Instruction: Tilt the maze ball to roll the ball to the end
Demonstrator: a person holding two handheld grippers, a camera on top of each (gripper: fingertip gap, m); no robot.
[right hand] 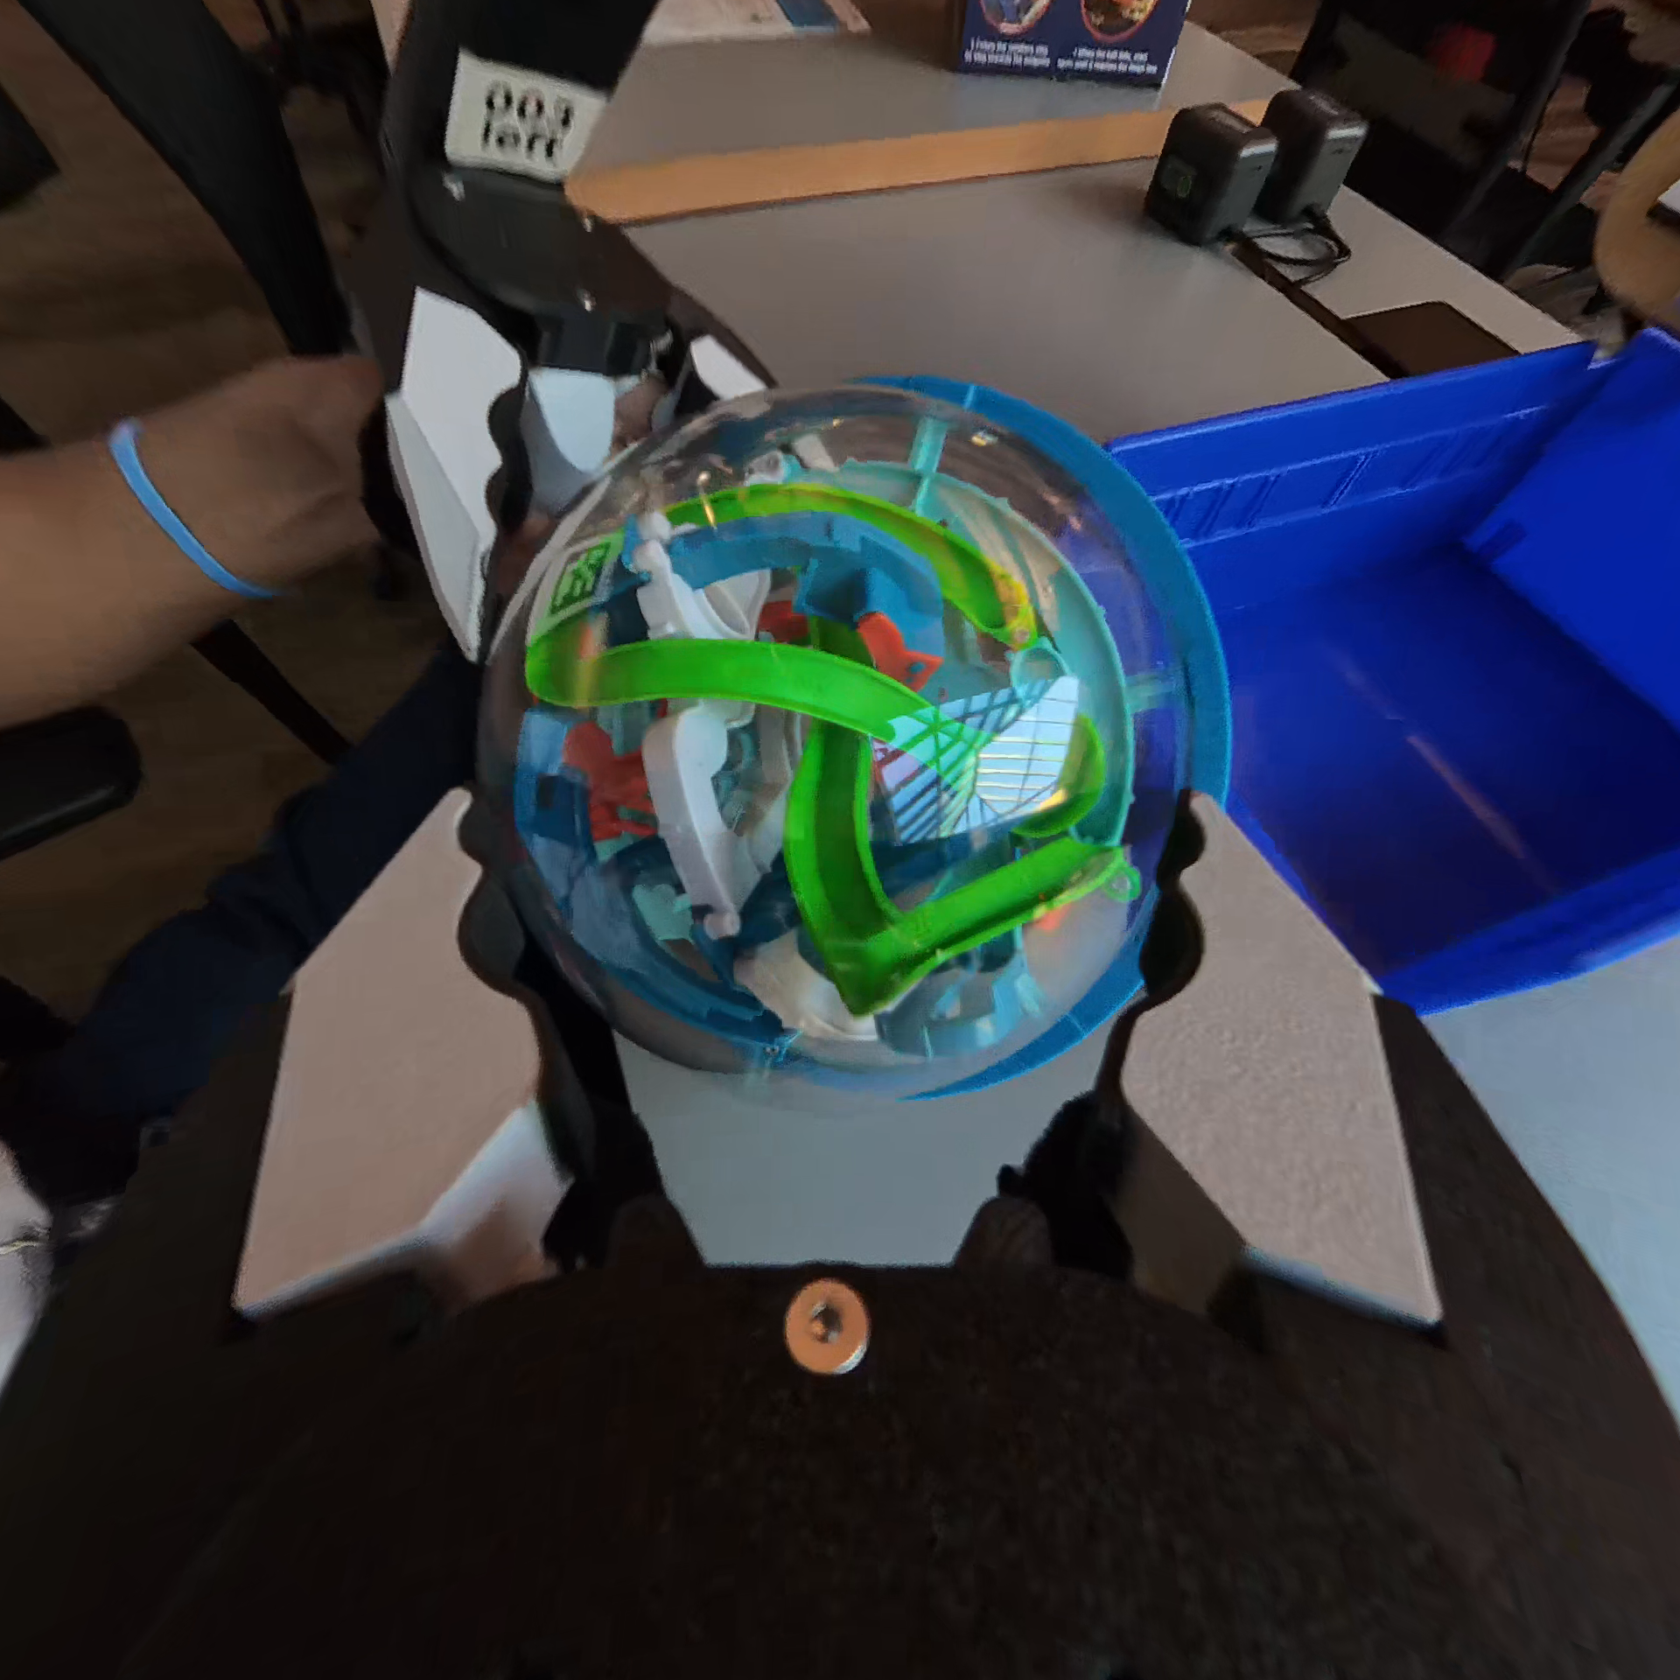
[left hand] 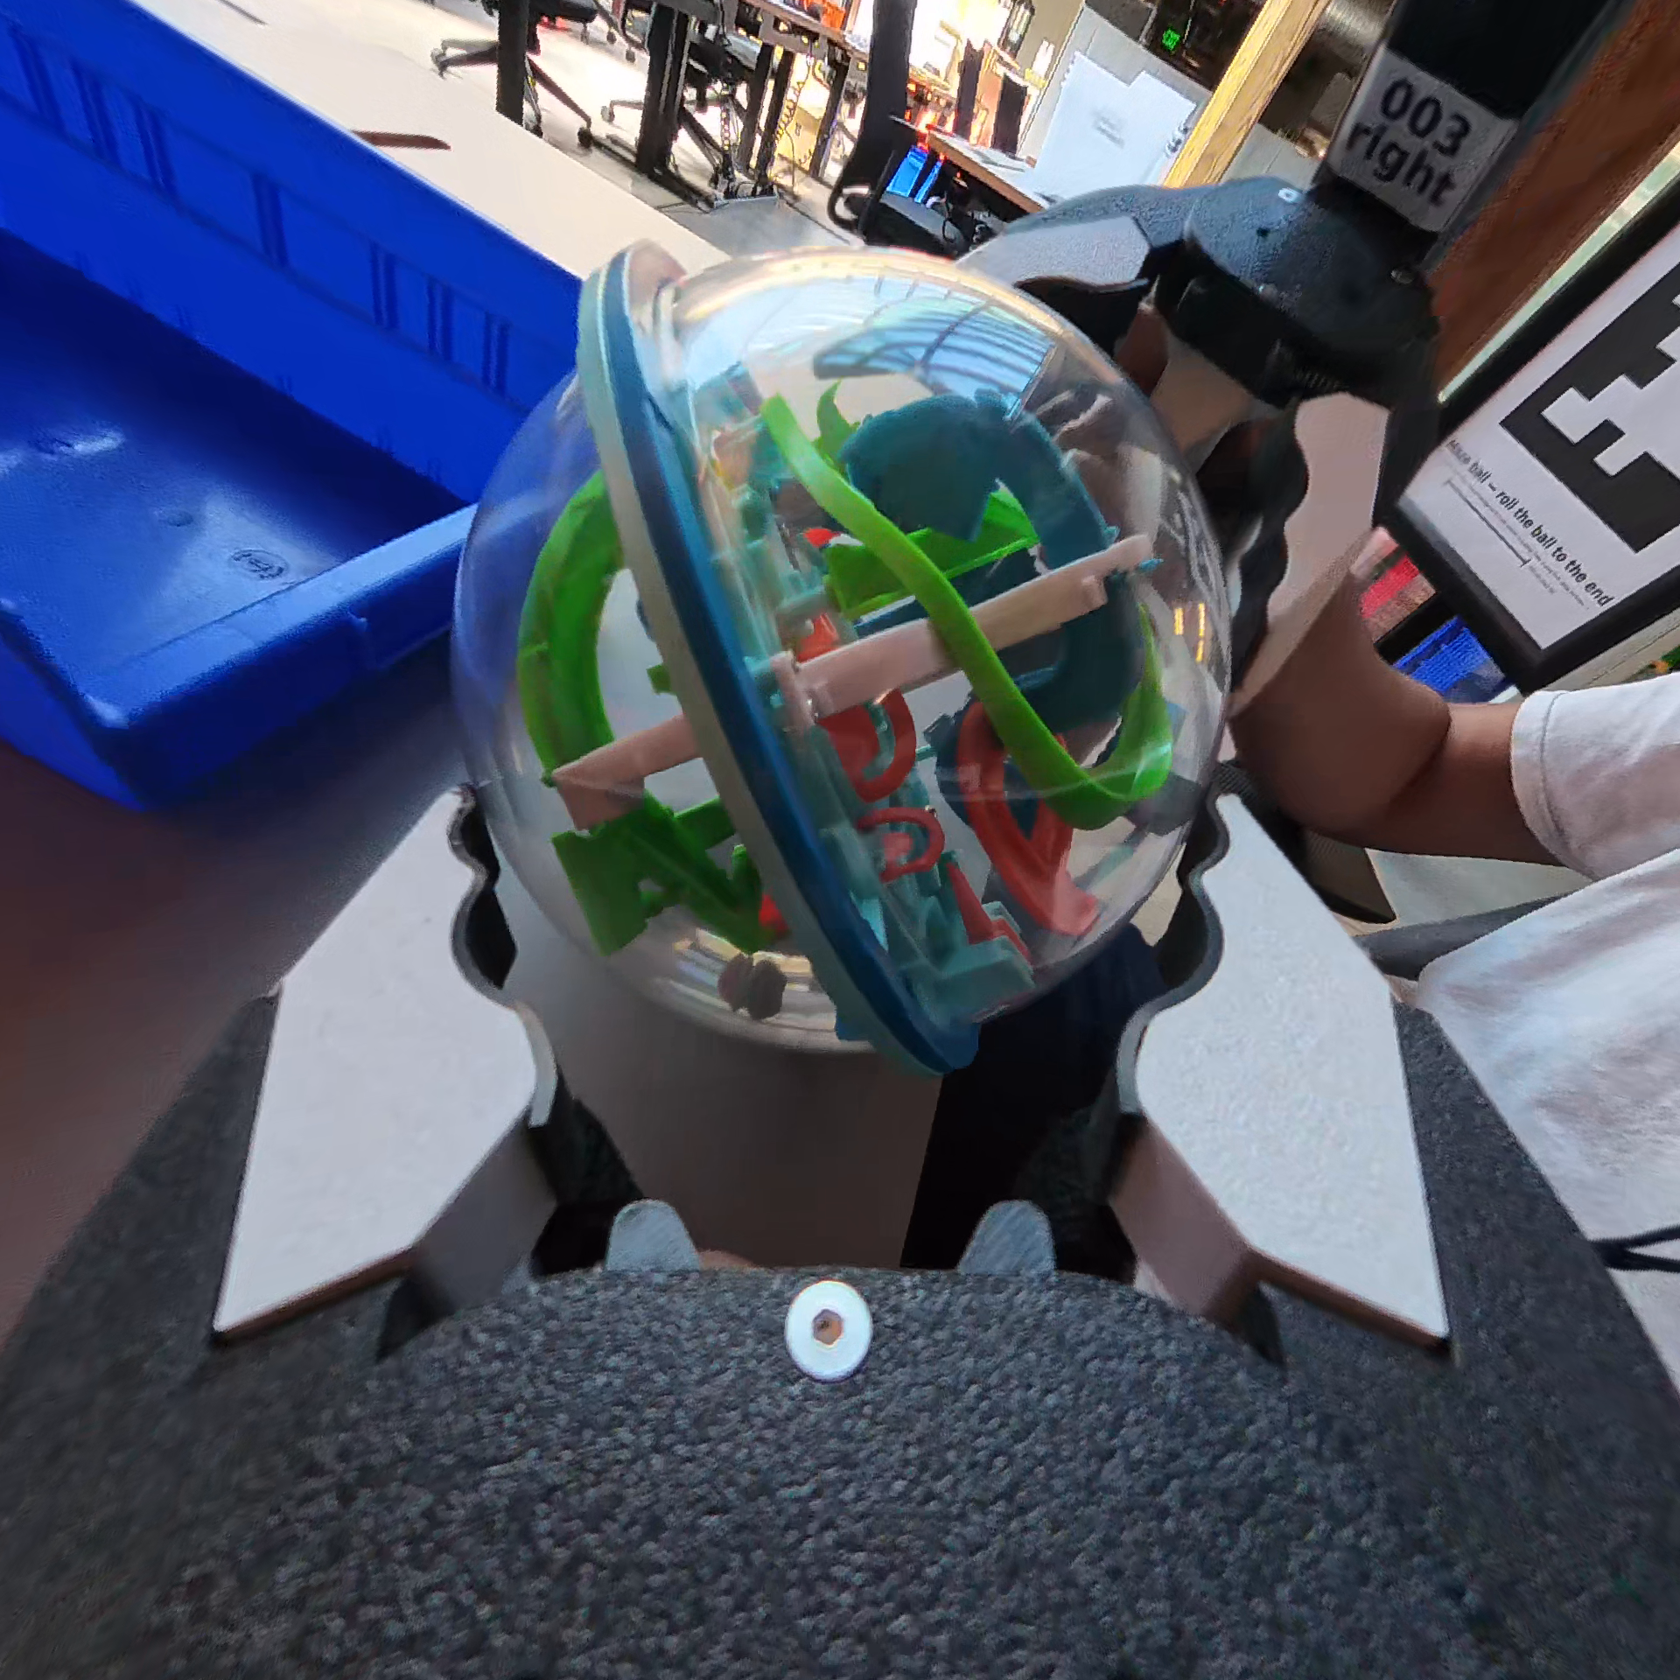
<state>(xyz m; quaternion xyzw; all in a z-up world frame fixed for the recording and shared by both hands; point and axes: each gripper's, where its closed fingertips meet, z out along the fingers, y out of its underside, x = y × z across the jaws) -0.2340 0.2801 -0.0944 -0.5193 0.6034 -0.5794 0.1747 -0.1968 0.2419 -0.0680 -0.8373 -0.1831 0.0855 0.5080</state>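
The maze ball [left hand: 845,655] is up off the table [right hand: 1000,273], a clear sphere packed with green, teal, red and pale tracks, its blue equator ring tilted steeply in the left wrist view. It hangs between the two grippers, just beside the open blue bin [left hand: 227,509]. The left gripper [left hand: 836,855] has it pinched across the lower half, both wavy black fingertips pressed against the clear shell, one on each side. The right gripper [right hand: 823,873] is clamped on it too, its pads tight against the sphere left and right; from the left wrist view it reaches in from the far upper right. Both tongs, then, are spread wide but squeezing the ball. A hand [right hand: 273,473] with a blue wristband grips the left tool's handle. Beyond, a framed black-and-white marker card [left hand: 1564,473] stands on the right, and two small dark speakers [right hand: 1255,168] sit on the grey table's far edge.
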